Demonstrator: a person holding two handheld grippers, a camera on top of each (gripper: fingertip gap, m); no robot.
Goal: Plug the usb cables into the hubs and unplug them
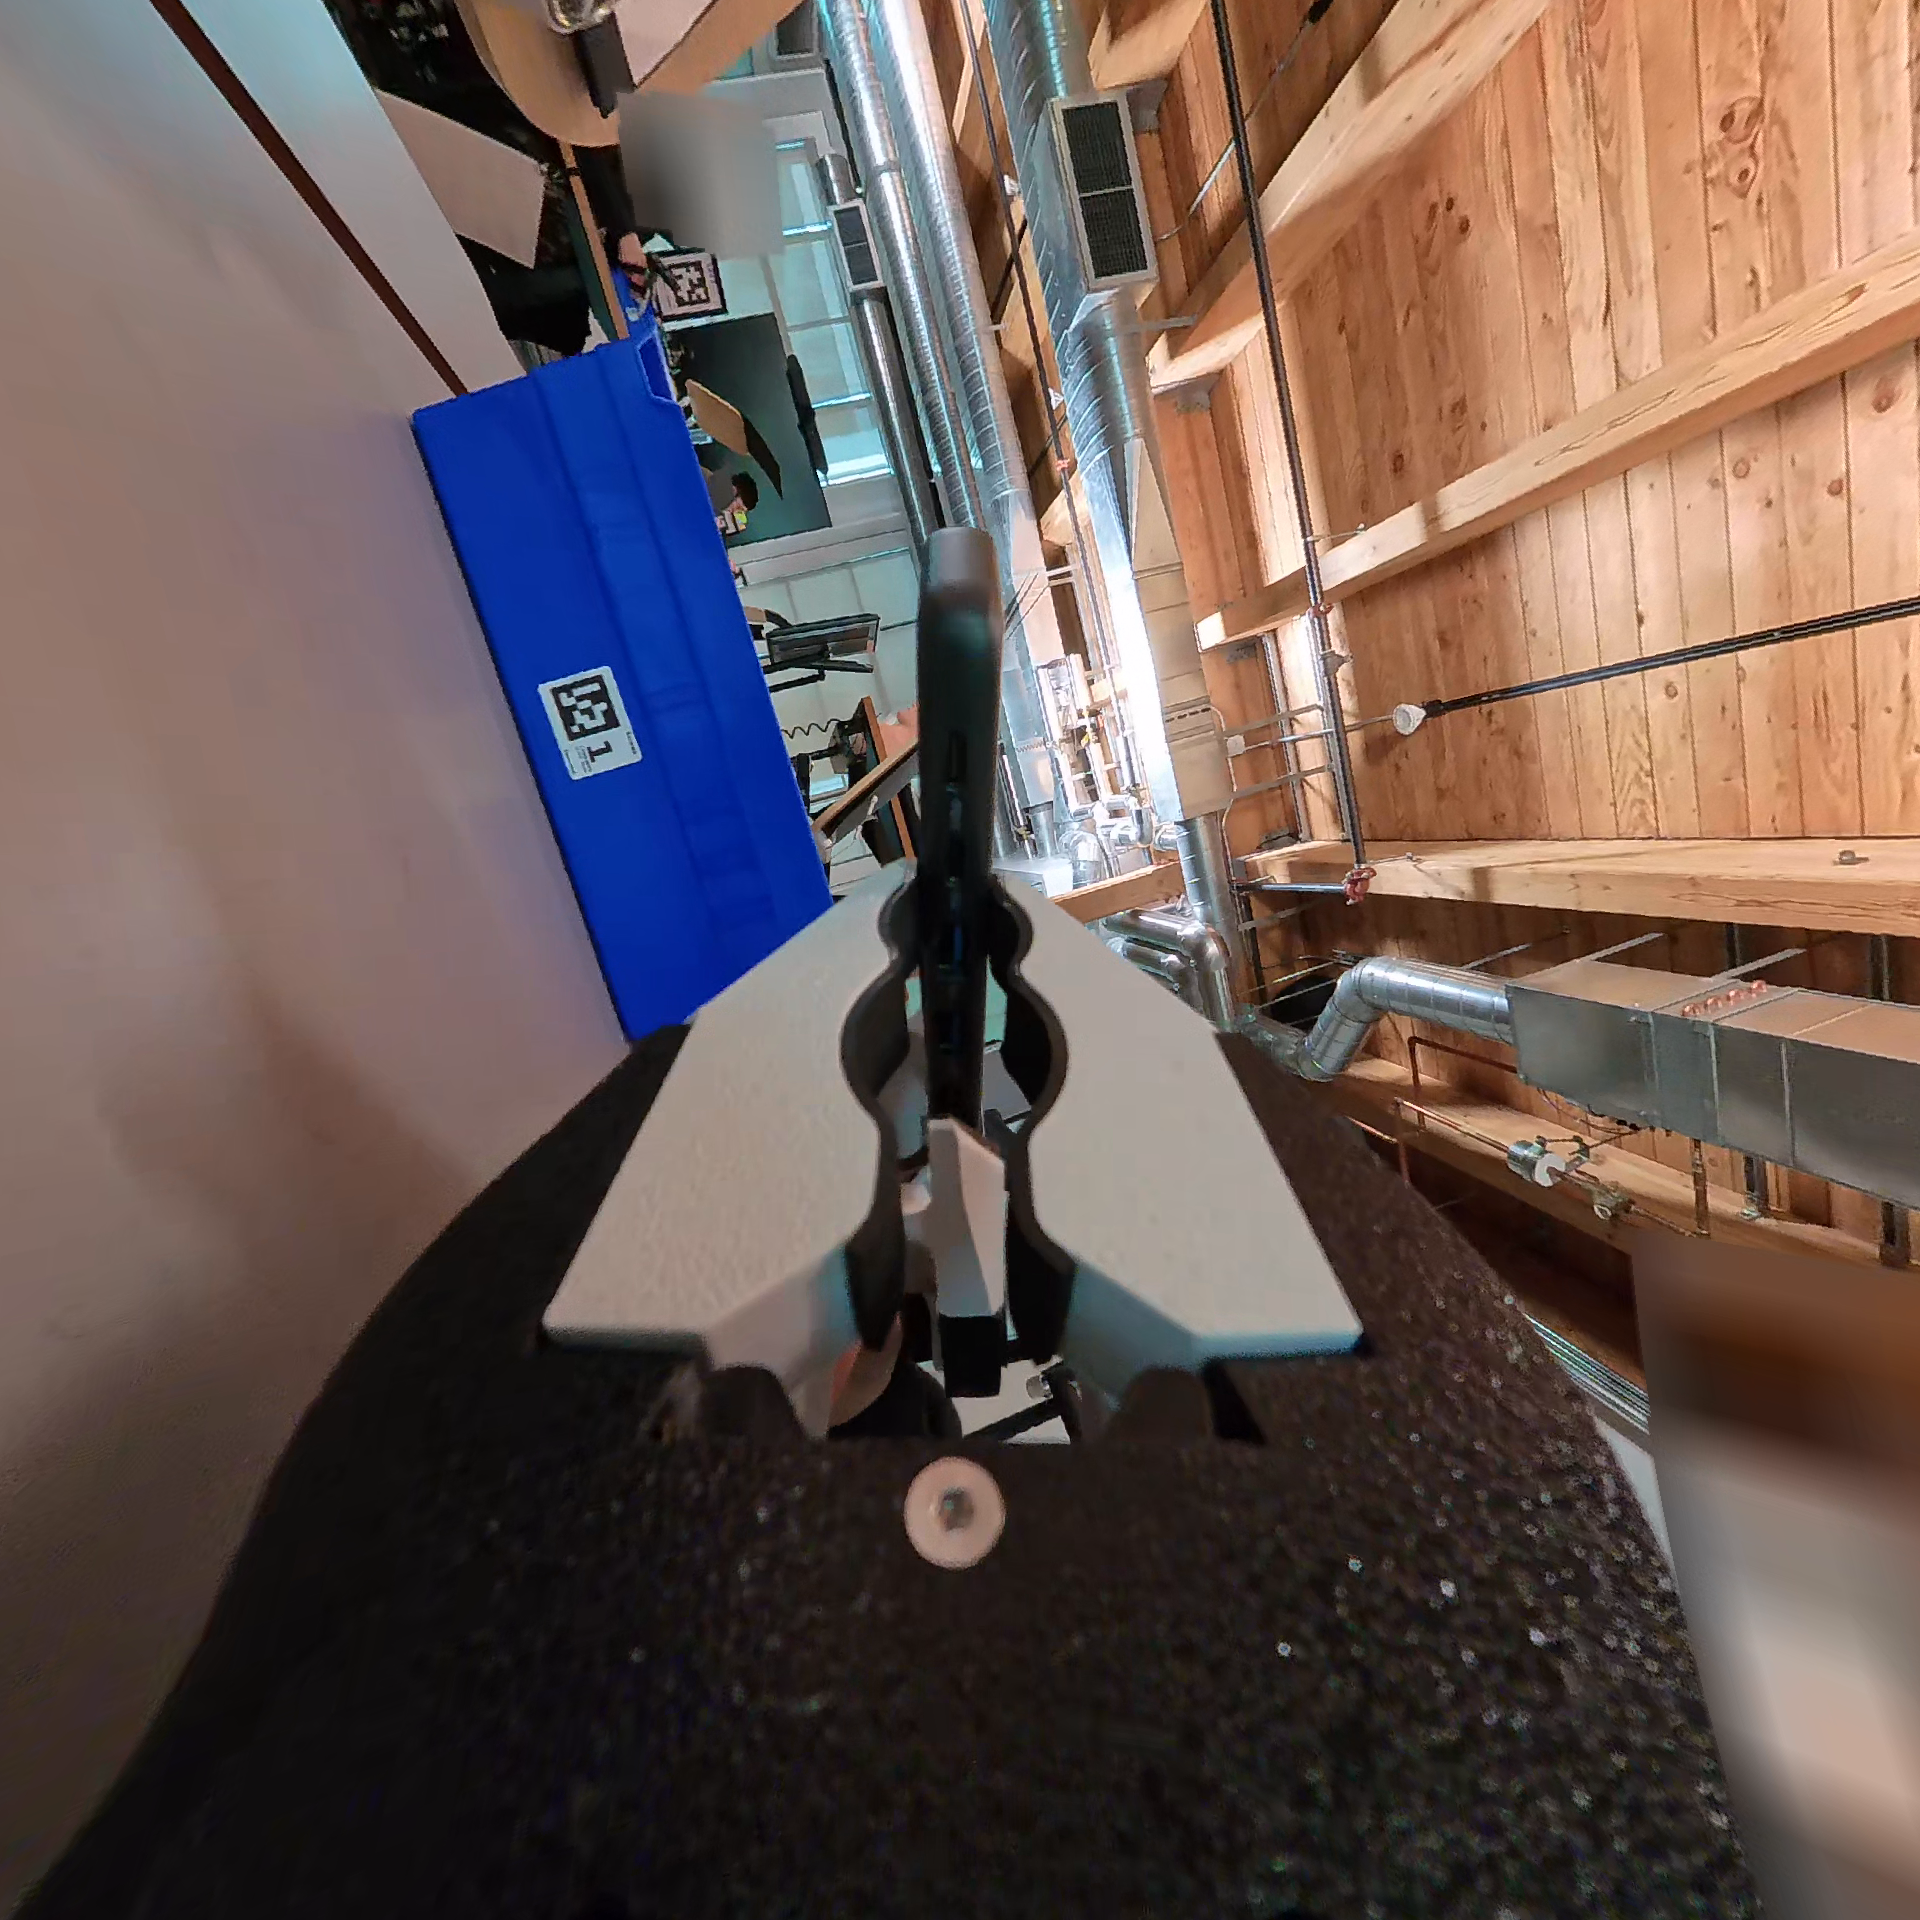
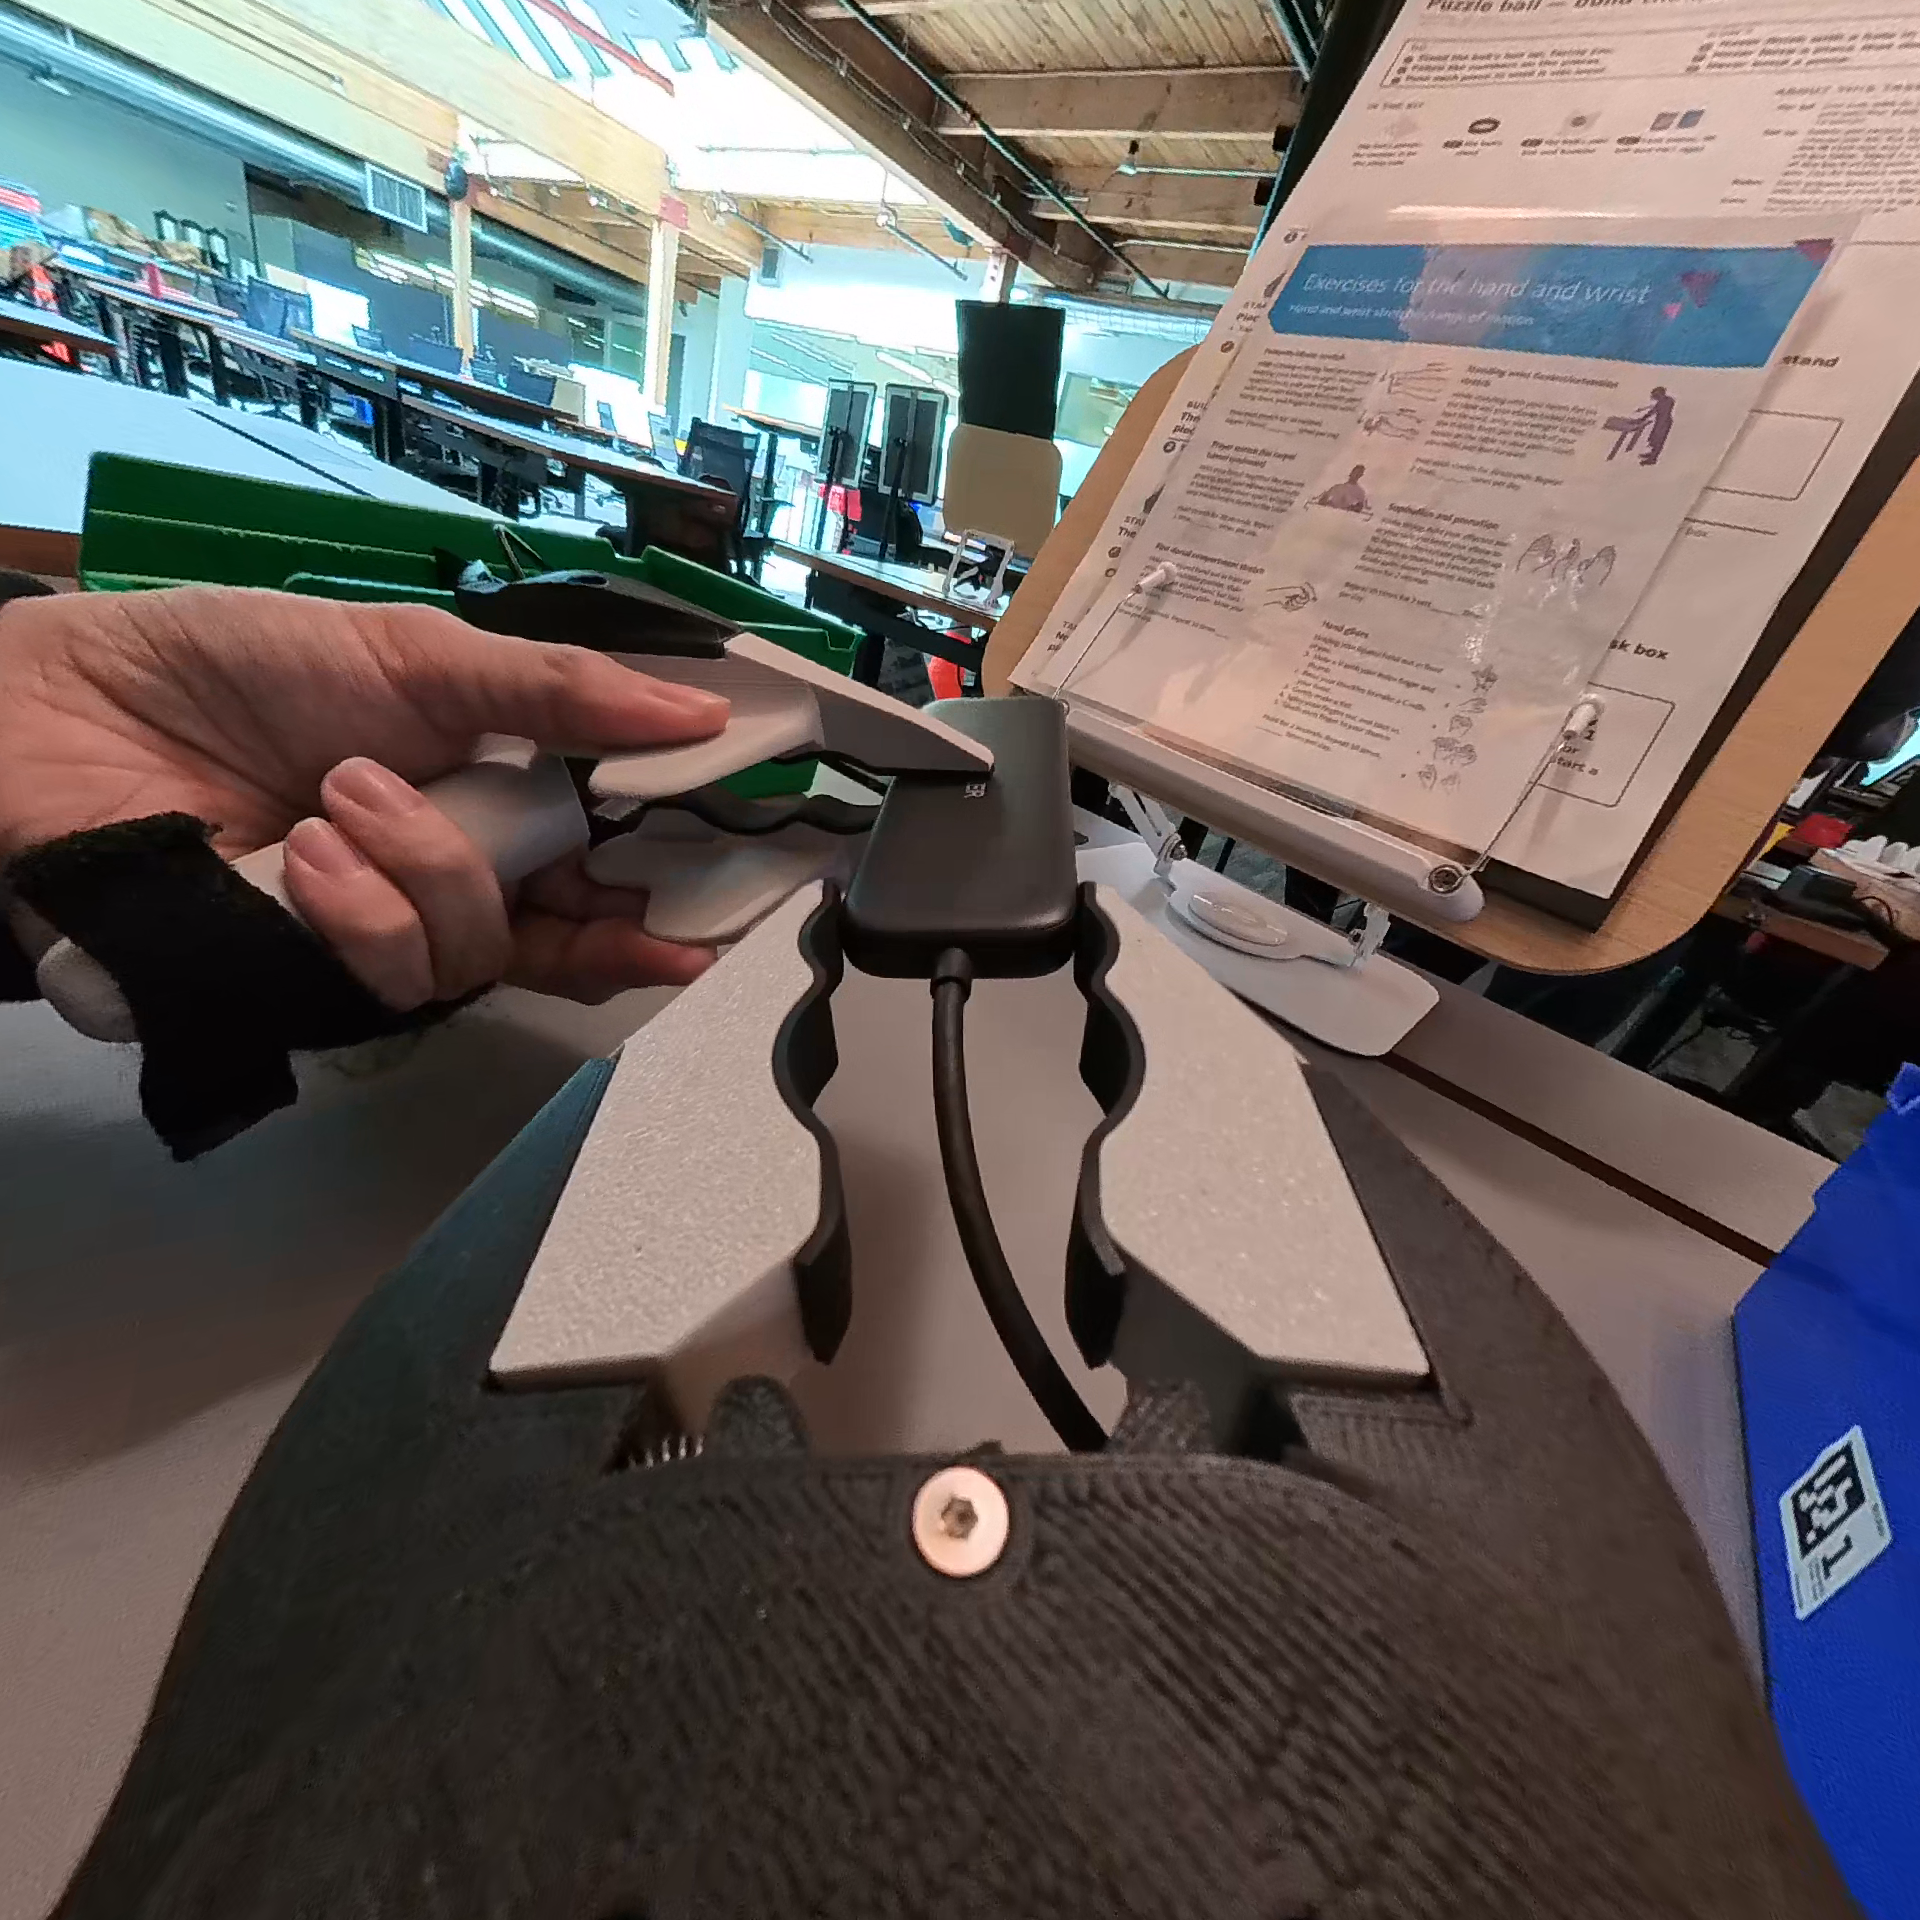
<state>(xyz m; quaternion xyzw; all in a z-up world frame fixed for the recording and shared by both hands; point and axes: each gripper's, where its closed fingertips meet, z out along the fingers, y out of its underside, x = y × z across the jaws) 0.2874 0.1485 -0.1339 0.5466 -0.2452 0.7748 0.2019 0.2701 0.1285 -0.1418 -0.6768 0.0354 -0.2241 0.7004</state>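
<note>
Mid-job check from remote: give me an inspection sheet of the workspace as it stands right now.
Surface: pale grey table, bare in the near part.
Job's things: dark grey hub, held off the table by both grippers; no separate USB cable plug seen.
Clutter: blue bin with a tag sticker; green tray; document stand holding printed sheets.
Grippers: right gripper shut on the hub's cable end; left gripper shut on its side edge, held by a hand.
Cables: the hub's own black cable runs back between the right fingers.
Surroundings: open hall with desks, wooden ceiling, metal ducts.
</note>
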